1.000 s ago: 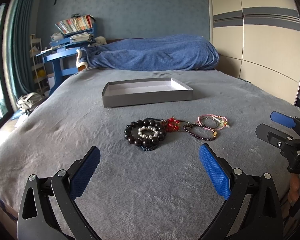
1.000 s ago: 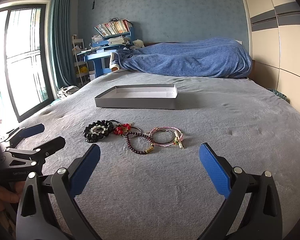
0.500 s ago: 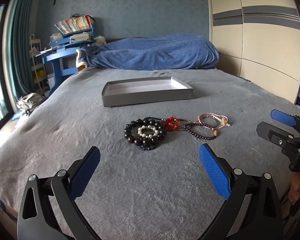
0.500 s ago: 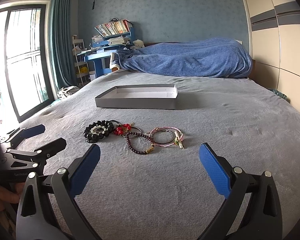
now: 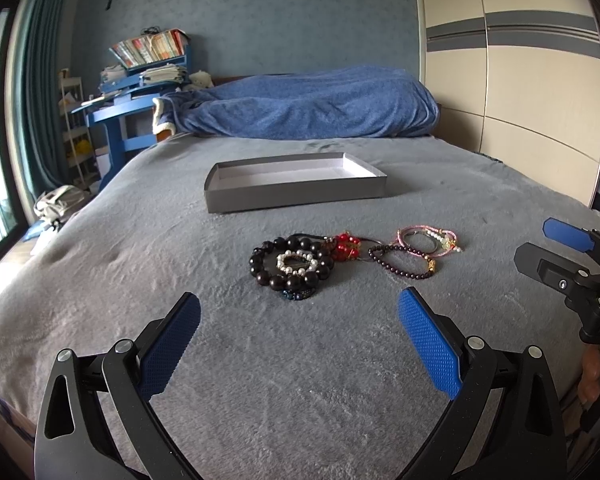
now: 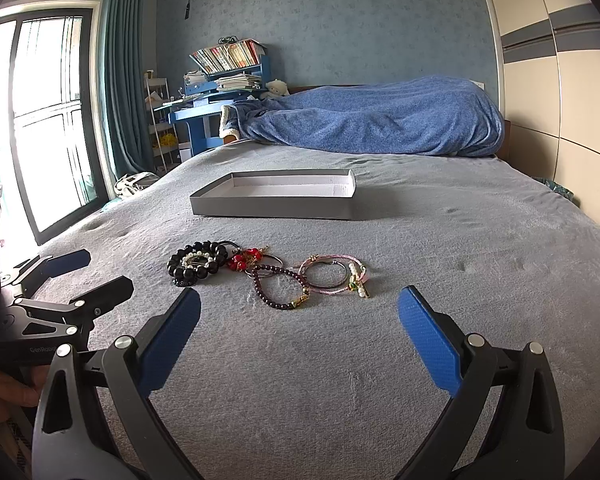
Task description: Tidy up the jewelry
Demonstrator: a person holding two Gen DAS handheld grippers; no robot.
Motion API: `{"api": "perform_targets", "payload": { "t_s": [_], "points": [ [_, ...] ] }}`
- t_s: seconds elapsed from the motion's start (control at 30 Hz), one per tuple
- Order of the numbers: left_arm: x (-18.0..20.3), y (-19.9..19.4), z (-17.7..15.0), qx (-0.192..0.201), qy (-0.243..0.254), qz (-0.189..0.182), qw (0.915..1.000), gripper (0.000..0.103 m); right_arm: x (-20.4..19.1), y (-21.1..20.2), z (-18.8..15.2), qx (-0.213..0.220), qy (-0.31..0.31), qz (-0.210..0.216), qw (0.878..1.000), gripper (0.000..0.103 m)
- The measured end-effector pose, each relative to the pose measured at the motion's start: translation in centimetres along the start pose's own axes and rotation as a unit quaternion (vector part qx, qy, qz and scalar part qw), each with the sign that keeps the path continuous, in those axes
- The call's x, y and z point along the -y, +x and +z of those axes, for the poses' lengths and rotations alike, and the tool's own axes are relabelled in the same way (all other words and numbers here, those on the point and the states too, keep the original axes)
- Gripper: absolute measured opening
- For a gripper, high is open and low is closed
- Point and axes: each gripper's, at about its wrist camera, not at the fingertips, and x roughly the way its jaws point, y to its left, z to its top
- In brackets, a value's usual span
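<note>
Several bracelets lie in a row on the grey bed cover: a black bead bracelet (image 5: 290, 265) (image 6: 196, 263) ringing a small pearl one (image 5: 297, 261), a red bead piece (image 5: 345, 245) (image 6: 245, 259), a dark purple bead bracelet (image 5: 404, 261) (image 6: 281, 285) and a pink cord bracelet (image 5: 428, 239) (image 6: 334, 274). Behind them sits an empty grey tray (image 5: 296, 196) (image 6: 274, 208). My left gripper (image 5: 299, 326) is open, short of the black beads. My right gripper (image 6: 299, 326) is open, short of the purple and pink bracelets. Neither holds anything.
A blue blanket (image 5: 304, 106) is heaped at the head of the bed. A blue desk with books (image 6: 220, 92) and a window stand on the left, wardrobe doors (image 5: 520, 80) on the right. Each gripper appears at the edge of the other's view.
</note>
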Motion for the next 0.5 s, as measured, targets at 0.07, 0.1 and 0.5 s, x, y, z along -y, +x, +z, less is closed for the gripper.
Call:
{"api": "perform_targets", "payload": {
  "t_s": [0.07, 0.1, 0.5],
  "points": [
    [-0.02, -0.01, 0.04, 0.001, 0.0, 0.0, 1.0, 0.098, -0.02, 0.01, 0.0, 0.0, 0.0, 0.0, 1.0, 0.098],
    [-0.02, -0.01, 0.04, 0.001, 0.0, 0.0, 1.0, 0.098, -0.01, 0.02, -0.01, 0.0, 0.0, 0.0, 1.0, 0.098],
    [-0.28, 0.69, 0.32, -0.017, -0.006, -0.002, 0.9998, 0.098, -0.12, 0.31, -0.09, -0.005, -0.001, 0.002, 1.0, 0.098]
  ]
}}
